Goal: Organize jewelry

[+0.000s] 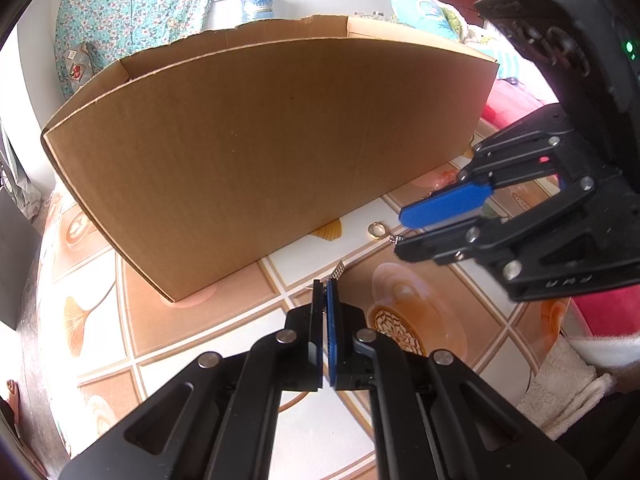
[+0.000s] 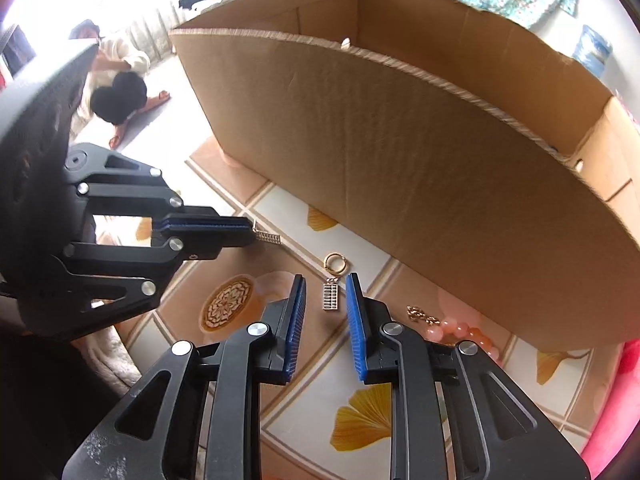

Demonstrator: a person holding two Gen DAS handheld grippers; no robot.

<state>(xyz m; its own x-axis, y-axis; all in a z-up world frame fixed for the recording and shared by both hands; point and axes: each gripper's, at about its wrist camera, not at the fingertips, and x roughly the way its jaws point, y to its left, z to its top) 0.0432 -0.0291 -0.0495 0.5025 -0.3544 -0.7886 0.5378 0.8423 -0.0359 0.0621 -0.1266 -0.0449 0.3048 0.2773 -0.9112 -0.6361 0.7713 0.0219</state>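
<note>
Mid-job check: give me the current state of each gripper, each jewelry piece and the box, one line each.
left gripper: shut on a small abacus charm
right gripper: open, over the table
second abacus charm: flat on the table, between the right fingers, not gripped
gold ring: loose on the table
gold chain: loose beside pink beads
cardboard box: upright, top open

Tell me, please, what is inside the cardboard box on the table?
Only bare inner walls of the cardboard box show, with a small hole near the far corner. Its tall front wall hides the floor from both views, so whether any jewelry lies inside cannot be told.
</note>
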